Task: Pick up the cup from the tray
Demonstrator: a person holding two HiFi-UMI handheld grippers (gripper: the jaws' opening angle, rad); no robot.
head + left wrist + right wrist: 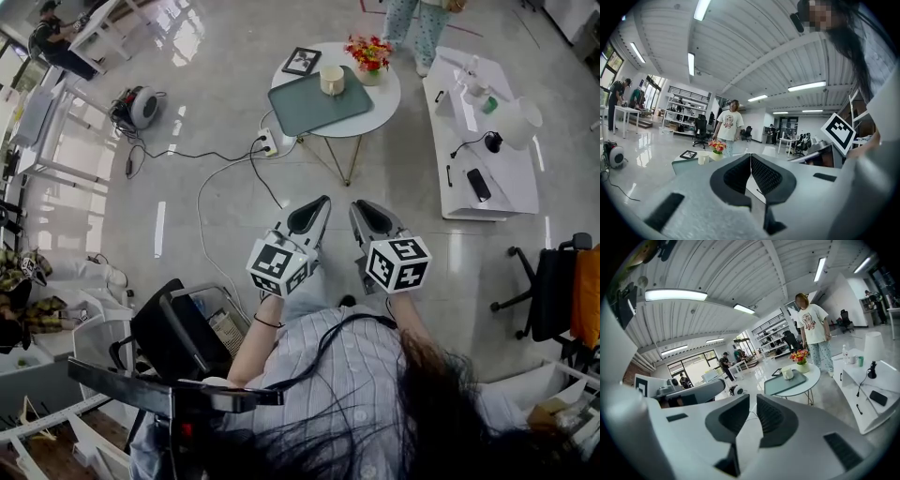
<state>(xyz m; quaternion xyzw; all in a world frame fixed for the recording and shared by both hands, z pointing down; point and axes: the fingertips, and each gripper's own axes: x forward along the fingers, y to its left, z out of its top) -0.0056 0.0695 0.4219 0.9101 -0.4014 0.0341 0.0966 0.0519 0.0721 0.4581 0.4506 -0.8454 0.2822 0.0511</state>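
Note:
A cream cup (332,80) stands upright at the far side of a grey-green tray (305,112) on a round white table (382,103). The cup (702,159) also shows small in the left gripper view, and in the right gripper view the cup (787,373) sits on the tray (780,385). Both grippers are held close to my body, well short of the table and over the floor. My left gripper (322,201) has its jaws together and empty, its tips (751,155) meeting. My right gripper (359,205) is shut too, with nothing in it (753,397).
Flowers in a vase (368,54) and a picture frame (302,61) share the table. A person (417,23) stands behind it. A power strip with cables (272,142) lies on the floor, and a cable reel (141,105) further left. A white desk (478,141) and an office chair (544,291) are at the right.

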